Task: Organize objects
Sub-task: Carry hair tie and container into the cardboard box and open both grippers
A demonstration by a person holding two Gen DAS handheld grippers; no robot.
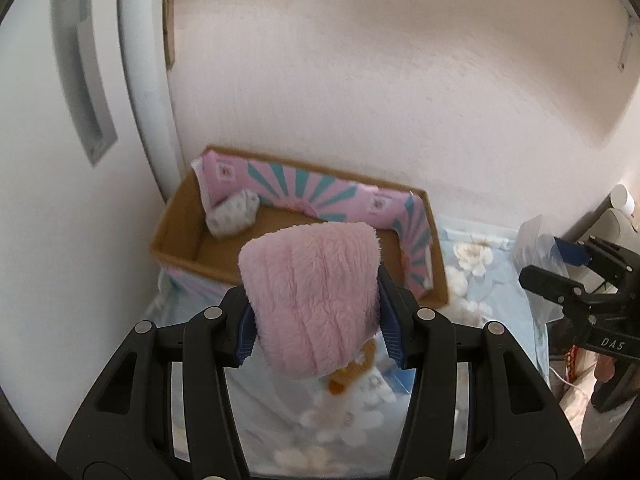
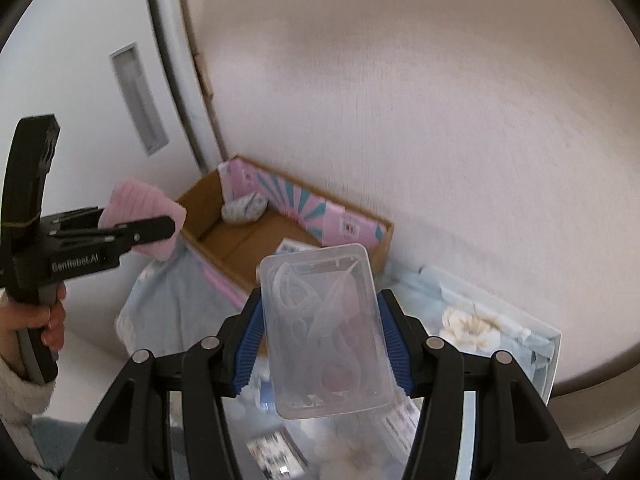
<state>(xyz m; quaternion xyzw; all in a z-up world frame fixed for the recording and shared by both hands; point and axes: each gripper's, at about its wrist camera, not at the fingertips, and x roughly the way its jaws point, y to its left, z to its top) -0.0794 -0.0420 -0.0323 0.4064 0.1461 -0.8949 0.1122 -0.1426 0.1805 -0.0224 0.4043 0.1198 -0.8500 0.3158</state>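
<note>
Left tool (image 1: 316,320) clamps pink plush (image 1: 312,300); cardboard box (image 1: 180,236) floor open.

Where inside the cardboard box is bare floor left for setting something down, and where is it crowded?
The cardboard box has bare brown floor through its middle. Its far-left corner holds a rolled patterned cloth; a printed card lies at the near right.

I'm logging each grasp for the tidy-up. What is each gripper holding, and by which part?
Left gripper: pink fluffy bundle, fingers on its two sides, low down. Right gripper: clear plastic box, fingers on its two long sides, near the middle.
</note>
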